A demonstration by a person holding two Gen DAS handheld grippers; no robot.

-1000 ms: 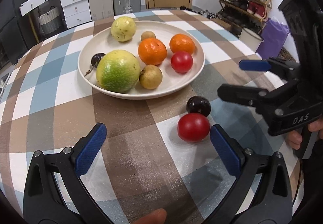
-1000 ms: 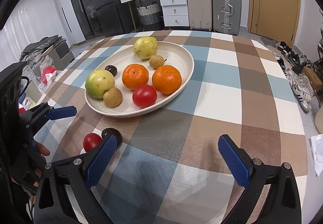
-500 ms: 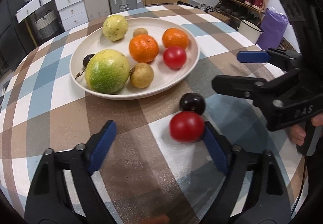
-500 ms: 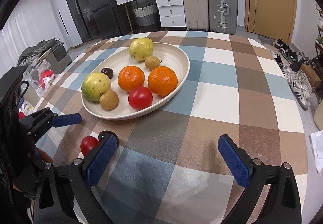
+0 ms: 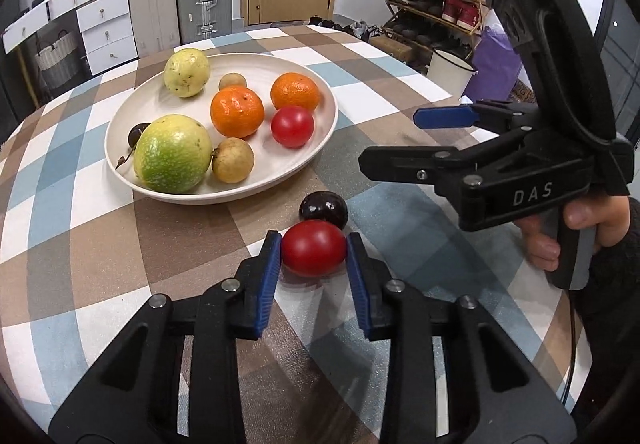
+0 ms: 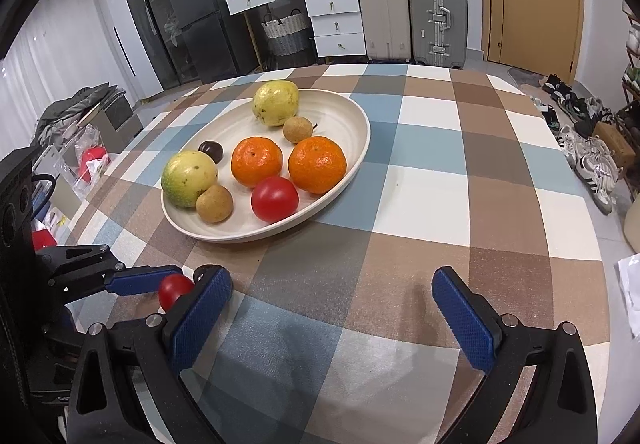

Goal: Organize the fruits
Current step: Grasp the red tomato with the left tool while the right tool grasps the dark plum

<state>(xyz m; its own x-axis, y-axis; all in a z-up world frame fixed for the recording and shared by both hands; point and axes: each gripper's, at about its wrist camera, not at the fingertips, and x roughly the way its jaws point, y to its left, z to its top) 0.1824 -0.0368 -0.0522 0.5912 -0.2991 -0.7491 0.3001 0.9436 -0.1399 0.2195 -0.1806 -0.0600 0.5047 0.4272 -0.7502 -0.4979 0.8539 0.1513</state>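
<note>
Both wrist views toward plate (image 5: 332, 115)

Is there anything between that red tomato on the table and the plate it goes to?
Yes. A dark plum sits right behind the tomato, toward the plate. The left gripper is closing on the tomato and could lift it over.

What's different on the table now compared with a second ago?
The left gripper edged up to the loose red tomato and its wide-open jaws are closing: the blue pads now press both sides of it, though it still sits on the tablecloth. The dark plum beside it, the plate of fruit and the open right gripper stayed as they were.
</note>
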